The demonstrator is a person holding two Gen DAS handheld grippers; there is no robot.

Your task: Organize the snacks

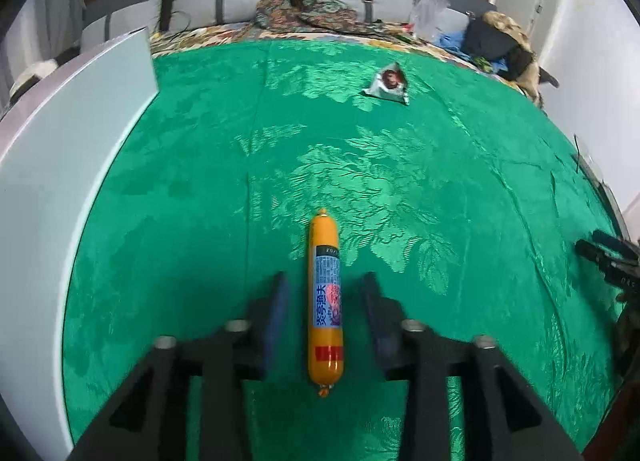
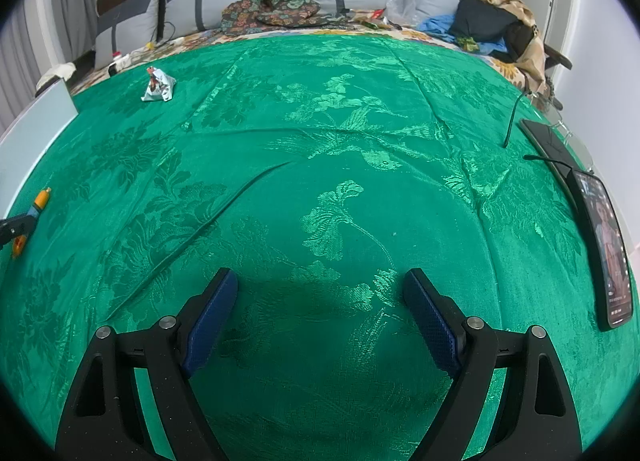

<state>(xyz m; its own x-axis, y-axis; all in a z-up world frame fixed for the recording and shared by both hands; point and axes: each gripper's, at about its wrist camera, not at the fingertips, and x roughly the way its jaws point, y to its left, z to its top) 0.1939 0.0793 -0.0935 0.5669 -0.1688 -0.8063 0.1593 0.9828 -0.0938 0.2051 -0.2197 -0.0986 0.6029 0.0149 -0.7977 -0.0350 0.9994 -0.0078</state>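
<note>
Between the fingers of my left gripper [image 1: 325,281] lies the sausage [image 1: 325,301], lengthwise on the green cloth [image 1: 200,221], and the jaws stand apart on either side with a gap to each pad, so nothing is clamped yet. To grip it well I would keep the fingers square to its length, settle low so the pads meet its round middle and not its slippery top, then close gently (the casing looks smooth, and I judge it could squirt forward if pinched near an end). My right gripper [image 2: 320,281] hangs open over bare cloth, holding nothing, well apart from the sausage. Farther off, near the cloth's far edge, sits the crumpled snack packet [image 1: 388,83], left for later. Along the left runs a white box [image 1: 80,149], probably where the snacks belong.
</note>
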